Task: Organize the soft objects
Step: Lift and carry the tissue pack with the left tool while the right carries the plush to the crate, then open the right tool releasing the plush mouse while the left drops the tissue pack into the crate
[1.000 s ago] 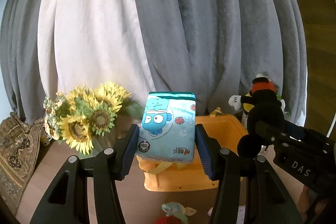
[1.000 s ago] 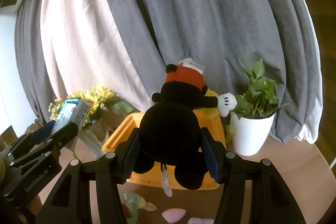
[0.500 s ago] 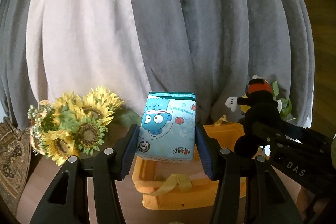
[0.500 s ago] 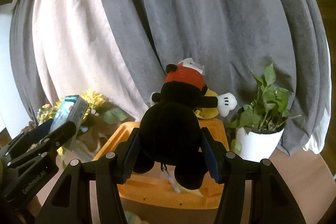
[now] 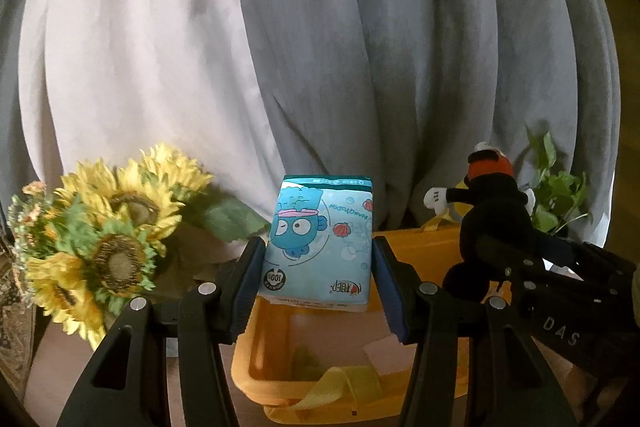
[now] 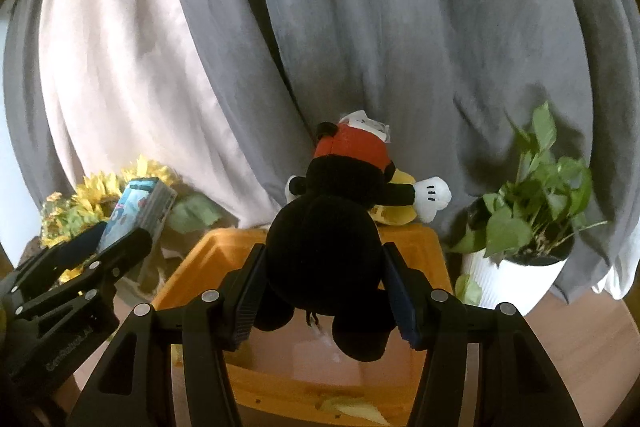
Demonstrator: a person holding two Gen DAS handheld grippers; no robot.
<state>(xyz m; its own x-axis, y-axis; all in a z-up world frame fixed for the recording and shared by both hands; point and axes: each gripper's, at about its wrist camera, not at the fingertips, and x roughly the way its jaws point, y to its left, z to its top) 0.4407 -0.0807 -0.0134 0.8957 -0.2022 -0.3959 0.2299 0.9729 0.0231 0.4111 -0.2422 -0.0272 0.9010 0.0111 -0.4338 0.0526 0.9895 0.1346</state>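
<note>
My left gripper point(image 5: 318, 283) is shut on a blue tissue pack point(image 5: 320, 243) with a cartoon fish print, held above the near left part of an orange bin point(image 5: 276, 359). My right gripper point(image 6: 324, 287) is shut on a black plush mouse point(image 6: 332, 243) with red shorts and white gloves, held over the same bin point(image 6: 424, 251). The plush point(image 5: 494, 223) and right gripper also show at the right of the left wrist view. The tissue pack point(image 6: 136, 211) and left gripper point(image 6: 116, 239) show at the left of the right wrist view. The bin holds something yellow and something pale.
A sunflower bunch point(image 5: 108, 239) stands left of the bin. A green plant in a white pot point(image 6: 516, 275) stands to its right. Grey and white curtains point(image 5: 320, 47) hang close behind. The brown tabletop point(image 6: 580, 339) shows beside the pot.
Both grippers have moved forward toward the bin with their loads; the bin now lies right under the fingers. The small items on the table in front have dropped out of view.
</note>
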